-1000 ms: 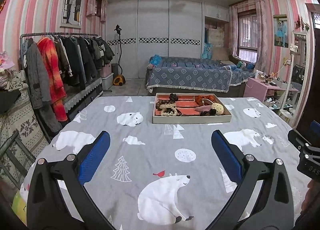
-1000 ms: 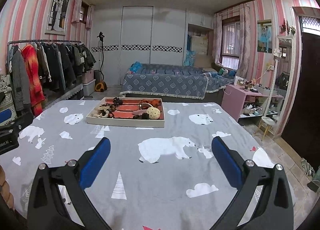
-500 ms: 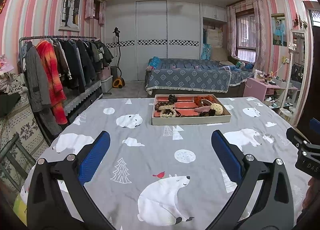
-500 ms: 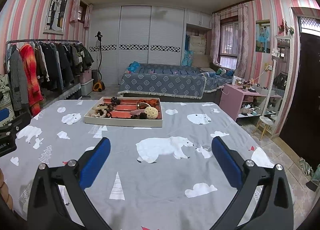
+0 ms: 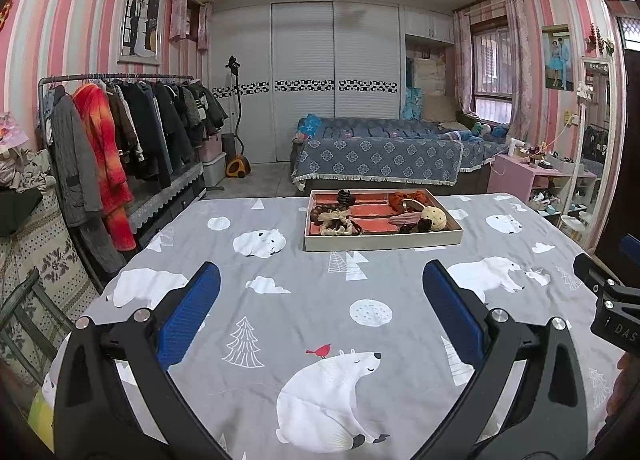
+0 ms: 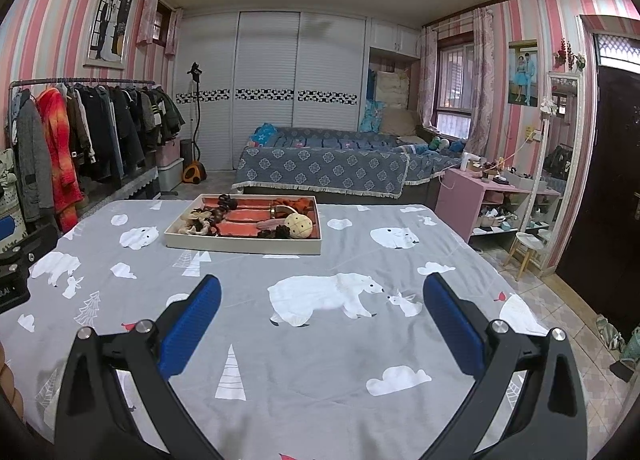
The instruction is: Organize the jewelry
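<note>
A shallow white tray (image 5: 382, 240) with a red lining sits far back on the grey bear-print tablecloth (image 5: 304, 300). It holds several hair ties and accessories, among them a cream ball (image 5: 435, 216) and an orange scrunchie (image 5: 407, 196). The tray also shows in the right wrist view (image 6: 240, 246), with the cream ball (image 6: 299, 226). My left gripper (image 5: 320, 284) is open and empty, well short of the tray. My right gripper (image 6: 320, 296) is open and empty, to the tray's right and nearer the front.
A clothes rack (image 5: 120, 147) stands left of the table. A bed (image 5: 380, 155) lies behind it. A pink side table (image 6: 480, 195) and a stool (image 6: 528, 248) stand at the right. The table's right edge (image 6: 500, 280) drops to a tiled floor.
Both views have shifted slightly; the tray sits a little further left in the right wrist view. Both grippers stay open and empty.
</note>
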The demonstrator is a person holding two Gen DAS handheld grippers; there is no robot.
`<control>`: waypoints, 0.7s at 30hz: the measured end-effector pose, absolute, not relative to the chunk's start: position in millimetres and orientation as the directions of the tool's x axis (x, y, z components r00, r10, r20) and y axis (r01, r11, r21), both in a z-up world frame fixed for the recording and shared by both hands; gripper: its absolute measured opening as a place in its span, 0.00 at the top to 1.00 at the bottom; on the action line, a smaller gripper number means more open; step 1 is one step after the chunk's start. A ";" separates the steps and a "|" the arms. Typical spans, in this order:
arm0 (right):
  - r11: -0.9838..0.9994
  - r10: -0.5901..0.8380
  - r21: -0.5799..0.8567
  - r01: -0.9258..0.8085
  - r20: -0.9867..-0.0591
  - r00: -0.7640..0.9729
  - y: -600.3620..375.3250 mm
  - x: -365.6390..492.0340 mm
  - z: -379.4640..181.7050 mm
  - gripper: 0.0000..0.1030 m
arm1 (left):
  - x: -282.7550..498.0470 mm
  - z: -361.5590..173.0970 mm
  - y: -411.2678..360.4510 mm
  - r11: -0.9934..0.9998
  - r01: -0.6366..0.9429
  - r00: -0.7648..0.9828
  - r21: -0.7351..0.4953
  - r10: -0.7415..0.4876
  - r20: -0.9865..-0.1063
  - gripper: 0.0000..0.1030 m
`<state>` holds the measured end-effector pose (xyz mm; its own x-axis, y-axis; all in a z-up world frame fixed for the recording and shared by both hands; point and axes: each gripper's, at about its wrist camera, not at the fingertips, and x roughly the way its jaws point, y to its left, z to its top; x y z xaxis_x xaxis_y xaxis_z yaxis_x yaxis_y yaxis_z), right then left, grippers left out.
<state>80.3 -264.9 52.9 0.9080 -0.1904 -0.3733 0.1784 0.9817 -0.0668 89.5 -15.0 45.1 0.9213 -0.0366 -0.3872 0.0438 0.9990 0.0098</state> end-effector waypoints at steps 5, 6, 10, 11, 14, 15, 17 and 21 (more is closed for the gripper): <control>0.981 -0.192 -0.068 0.179 -0.375 0.907 -264.8 80.6 53.6 0.04 | 89.3 45.4 -15.3 0.999 0.046 0.921 0.011 -0.038 -0.387 0.05; 0.981 -0.192 -0.068 0.180 -0.374 0.907 -264.7 80.6 53.6 0.04 | 89.3 45.1 -15.4 0.999 0.047 0.921 0.010 -0.039 -0.388 0.05; 0.981 -0.193 -0.068 0.181 -0.371 0.908 -265.4 79.9 54.3 0.04 | 89.1 45.8 -15.8 0.999 0.048 0.920 0.010 -0.041 -0.389 0.05; 0.981 -0.194 -0.068 0.182 -0.371 0.908 -265.5 79.9 54.3 0.04 | 89.0 45.8 -15.9 0.999 0.049 0.920 0.010 -0.041 -0.389 0.05; 0.981 -0.195 -0.068 0.182 -0.370 0.908 -265.7 79.9 54.5 0.04 | 89.1 46.0 -16.3 0.999 0.049 0.920 0.012 -0.040 -0.390 0.05; 0.981 -0.195 -0.068 0.182 -0.370 0.908 -266.1 79.7 54.5 0.04 | 89.0 45.8 -16.3 0.999 0.048 0.920 0.013 -0.039 -0.391 0.05; 0.981 -0.196 -0.069 0.183 -0.370 0.908 -265.8 80.0 54.5 0.04 | 88.9 46.0 -16.1 0.999 0.049 0.920 0.010 -0.041 -0.391 0.05; 0.980 -0.197 -0.069 0.185 -0.370 0.908 -266.7 80.4 54.7 0.04 | 89.0 45.8 -16.4 0.999 0.048 0.920 0.010 -0.040 -0.391 0.05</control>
